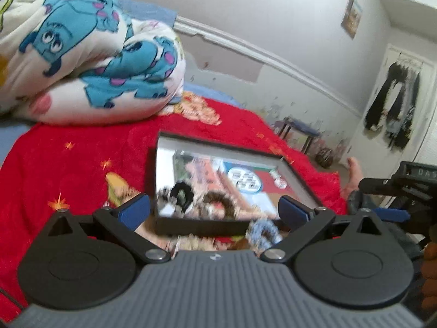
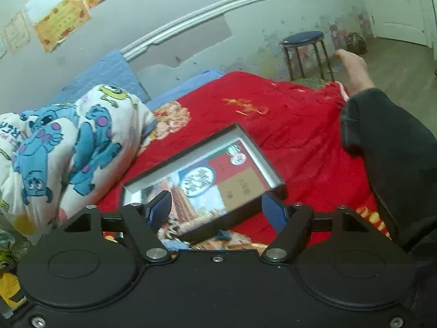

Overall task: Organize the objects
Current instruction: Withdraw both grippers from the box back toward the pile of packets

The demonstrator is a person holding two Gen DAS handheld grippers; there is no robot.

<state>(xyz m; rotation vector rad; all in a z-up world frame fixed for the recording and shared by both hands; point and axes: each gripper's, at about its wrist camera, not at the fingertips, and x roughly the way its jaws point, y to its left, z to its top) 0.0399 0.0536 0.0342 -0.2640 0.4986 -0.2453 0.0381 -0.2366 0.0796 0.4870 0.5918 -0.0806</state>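
1. Folded white quilt with blue cartoon monsters [image 1: 90,57] sits far left on the red plush blanket [image 1: 68,164], just beside the box. Reaching in from that side risks snagging it and nudging the box.
2. Shallow black box with silver inner walls and a printed picture bottom [image 1: 218,180] lies flat mid-blanket, tilted slightly to both cameras. Soft bedding underneath: press on one rim and it likely tips or slides.
3. Left gripper [image 1: 214,210]: jaws spread wide, nothing between the blue pads, near rim of the box just ahead. Both views are motion-blurred, so rim alignment is uncertain.
4. Fuzzy rings in the box's near corner: a black one [image 1: 181,194], a brown one [image 1: 218,205]; a light blue-grey one [image 1: 262,231] lies outside, against the front wall. Small, soft, blurred — easy to pinch two, or catch the wall instead.
5. Right gripper [image 2: 215,211]: jaws partly apart, empty, over the box's near edge. Both tools converge on the same corner; collision is the main risk.
6. Person's dark sleeve [image 2: 387,164] at far right could drag the blanket.
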